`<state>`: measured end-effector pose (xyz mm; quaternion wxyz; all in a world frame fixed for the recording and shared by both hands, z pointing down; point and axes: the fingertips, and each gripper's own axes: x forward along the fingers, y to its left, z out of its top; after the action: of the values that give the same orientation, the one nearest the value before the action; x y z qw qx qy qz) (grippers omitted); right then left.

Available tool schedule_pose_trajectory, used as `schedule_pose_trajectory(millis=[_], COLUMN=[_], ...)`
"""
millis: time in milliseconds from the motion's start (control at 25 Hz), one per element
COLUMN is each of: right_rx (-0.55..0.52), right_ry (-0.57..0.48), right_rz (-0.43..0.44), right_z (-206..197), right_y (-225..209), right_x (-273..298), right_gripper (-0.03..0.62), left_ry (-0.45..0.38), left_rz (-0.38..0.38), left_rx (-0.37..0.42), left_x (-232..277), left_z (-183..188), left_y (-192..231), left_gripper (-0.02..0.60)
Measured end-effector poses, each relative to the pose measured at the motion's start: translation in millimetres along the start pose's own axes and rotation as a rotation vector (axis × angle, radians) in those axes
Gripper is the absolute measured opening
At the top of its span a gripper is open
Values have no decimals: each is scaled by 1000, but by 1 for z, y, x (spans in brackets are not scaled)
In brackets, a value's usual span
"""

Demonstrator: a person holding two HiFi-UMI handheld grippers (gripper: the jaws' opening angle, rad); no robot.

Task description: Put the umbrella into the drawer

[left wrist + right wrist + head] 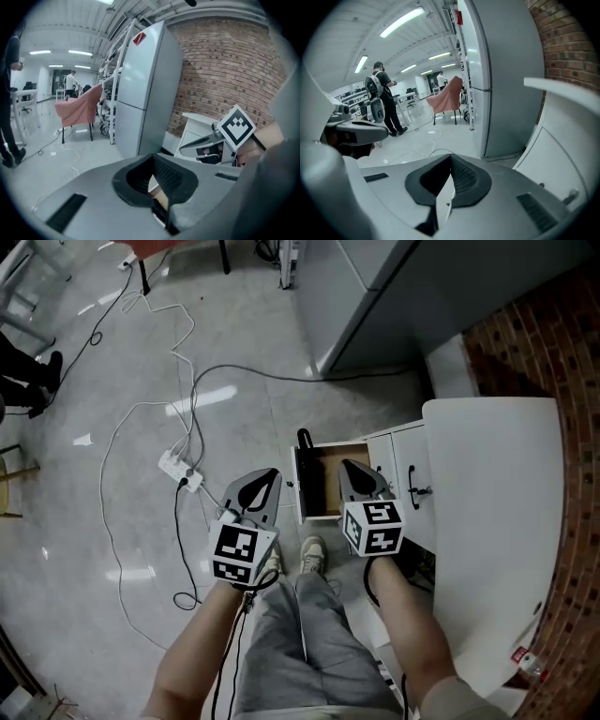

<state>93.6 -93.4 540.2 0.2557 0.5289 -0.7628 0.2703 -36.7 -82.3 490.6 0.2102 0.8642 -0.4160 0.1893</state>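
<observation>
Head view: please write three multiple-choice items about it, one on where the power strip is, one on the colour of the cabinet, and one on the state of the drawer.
1. Where is the power strip?
A. on the floor, left of the drawer
B. inside the drawer
C. on a chair

2. What colour is the cabinet?
A. black
B. white
C. red

3. What is the state of the drawer?
A. pushed shut
B. taken out and lying on the floor
C. pulled open

Answers:
1 A: the strip lies on the grey floor, to the left of the drawer front.
2 B: the cabinet's top and doors are white.
3 C: the drawer stands out from the cabinet and its brown inside shows.
</observation>
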Motion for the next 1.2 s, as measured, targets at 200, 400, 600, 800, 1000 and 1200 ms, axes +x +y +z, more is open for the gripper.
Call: schedule_pose_trajectory(millis=[200, 400, 600, 800, 1000, 1200], right_rx=[41, 40, 45, 13, -84, -184], right_ry=[-108, -223, -321, -427, -523, -599], right_rz=[41, 60, 88, 109, 120, 174], right_z=[85, 157, 218, 282, 339, 369], right_y=[26, 44, 59, 77, 98, 129], right_x=[-66, -138, -212, -285, -357, -423], right_gripper=[8, 8, 8, 8, 8, 8], left_ry=[-69, -112, -184, -249, -324, -375], left_rz=[26, -8, -38, -13, -28, -56], left_rx=[88, 65, 83, 140, 187, 240], left_x=[-37, -77, -126, -176, -231, -287], left_z=[75, 141, 216, 281, 337, 367], left_y=[-15, -38, -64, -73, -93, -124], left_gripper=[8, 8, 8, 8, 8, 8])
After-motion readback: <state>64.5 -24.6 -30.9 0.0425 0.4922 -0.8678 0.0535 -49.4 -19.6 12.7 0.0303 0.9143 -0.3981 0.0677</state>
